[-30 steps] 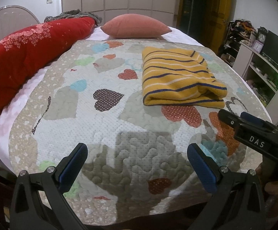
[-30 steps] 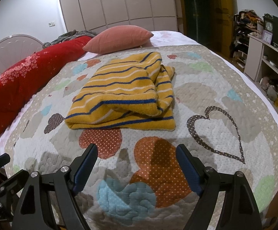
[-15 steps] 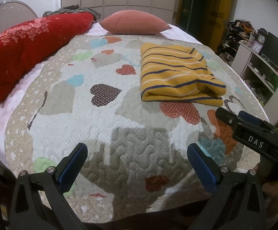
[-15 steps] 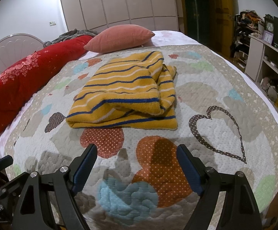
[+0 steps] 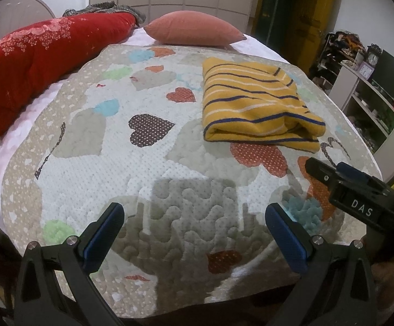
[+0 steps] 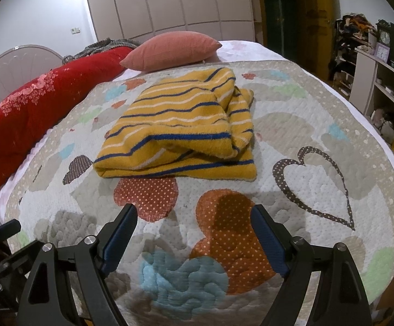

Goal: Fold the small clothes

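Note:
A yellow garment with blue and white stripes (image 5: pixel 254 108) lies folded in a thick rectangle on the heart-patterned quilt (image 5: pixel 148 168). It also shows in the right wrist view (image 6: pixel 180 127), straight ahead. My left gripper (image 5: pixel 194 233) is open and empty, held above the quilt's near edge, to the left of and well short of the garment. My right gripper (image 6: pixel 194 236) is open and empty, also back from the garment near the quilt's front edge. The right gripper's body shows at the right of the left wrist view (image 5: pixel 357 198).
A red bolster blanket (image 5: pixel 33 62) lies along the left side of the bed. A pink pillow (image 5: pixel 194 28) lies at the head. White shelves with clutter (image 5: pixel 371 95) stand to the right, wardrobe doors (image 6: pixel 169 2) behind.
Both grippers have drawn back slightly and stay open. The garment has not moved.

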The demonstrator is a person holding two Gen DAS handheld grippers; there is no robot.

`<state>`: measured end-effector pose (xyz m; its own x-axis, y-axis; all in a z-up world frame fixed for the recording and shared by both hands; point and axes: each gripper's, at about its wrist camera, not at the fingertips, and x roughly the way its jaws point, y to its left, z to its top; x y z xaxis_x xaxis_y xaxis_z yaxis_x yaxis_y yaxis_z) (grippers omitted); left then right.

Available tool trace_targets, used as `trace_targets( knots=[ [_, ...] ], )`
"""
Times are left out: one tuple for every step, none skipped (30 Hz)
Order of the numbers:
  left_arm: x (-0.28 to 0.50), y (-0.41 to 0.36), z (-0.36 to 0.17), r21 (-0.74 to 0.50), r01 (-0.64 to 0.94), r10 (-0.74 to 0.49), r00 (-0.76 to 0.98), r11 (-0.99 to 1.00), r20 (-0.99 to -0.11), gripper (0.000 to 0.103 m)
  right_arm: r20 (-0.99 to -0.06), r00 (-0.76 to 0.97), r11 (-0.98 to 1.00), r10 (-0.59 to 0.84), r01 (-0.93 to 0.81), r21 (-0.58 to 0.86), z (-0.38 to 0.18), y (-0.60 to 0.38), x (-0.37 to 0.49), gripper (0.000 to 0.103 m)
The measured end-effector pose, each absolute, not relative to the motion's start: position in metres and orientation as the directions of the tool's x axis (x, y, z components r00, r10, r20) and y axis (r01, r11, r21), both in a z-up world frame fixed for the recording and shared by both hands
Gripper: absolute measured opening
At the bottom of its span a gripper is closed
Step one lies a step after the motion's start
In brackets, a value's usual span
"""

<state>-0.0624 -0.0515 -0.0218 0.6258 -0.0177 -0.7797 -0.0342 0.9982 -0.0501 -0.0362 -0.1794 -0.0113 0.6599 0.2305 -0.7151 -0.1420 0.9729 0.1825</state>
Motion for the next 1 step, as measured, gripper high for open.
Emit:
trace_targets(
  knots=[
    [-0.0607,-0.0515,-0.0233,-0.052,-0.035,-0.019,0.622,0.998,-0.783,0.103,-0.718,0.656,0.973,0.232,-0.143,0.183,-0.0130,-0.1788,-0.0356,0.089]
  ],
)
